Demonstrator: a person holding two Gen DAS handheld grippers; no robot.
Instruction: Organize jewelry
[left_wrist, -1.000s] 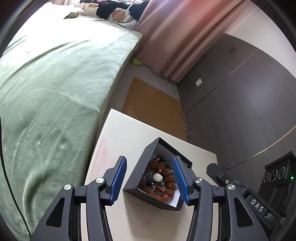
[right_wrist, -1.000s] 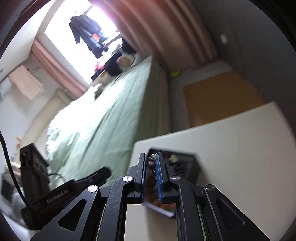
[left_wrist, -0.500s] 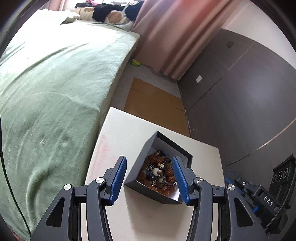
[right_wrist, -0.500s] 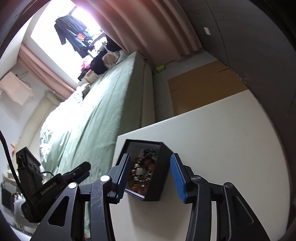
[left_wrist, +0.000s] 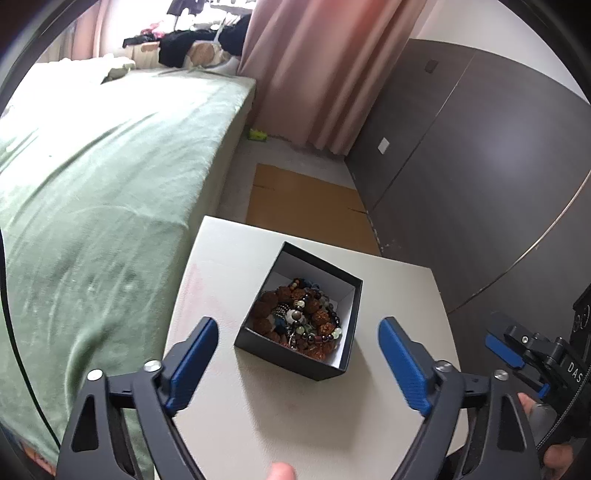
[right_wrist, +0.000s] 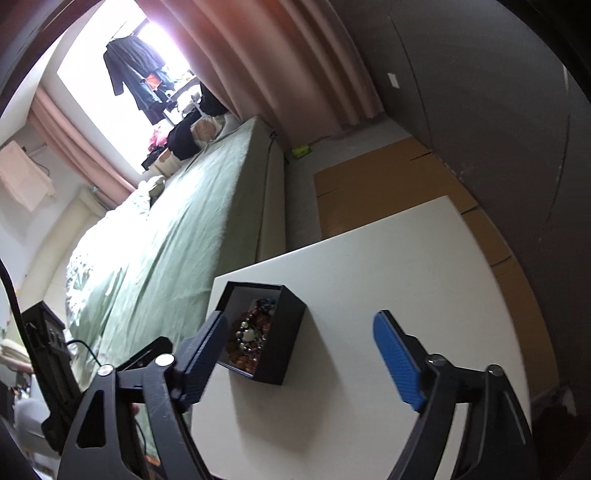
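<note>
Sitting dead ahead at 12 o'clock of the left gripper (left_wrist: 297, 363): black box (left_wrist: 301, 314) of beaded jewelry (left_wrist: 299, 314) on the white table (left_wrist: 229, 266), diamond-wise, one corner pointing back at the tongs. Both sets of jaws just opening wide, nothing between either. Lying off at 10 o'clock of the right gripper (right_wrist: 301, 360), so left looking better lined up.

White table (left_wrist: 229, 273) carries 1 black box (left_wrist: 295, 354) of beaded jewelry (left_wrist: 299, 317)

bedroom — bed (left_wrist: 92, 192), curtains (left_wrist: 314, 74)
</note>
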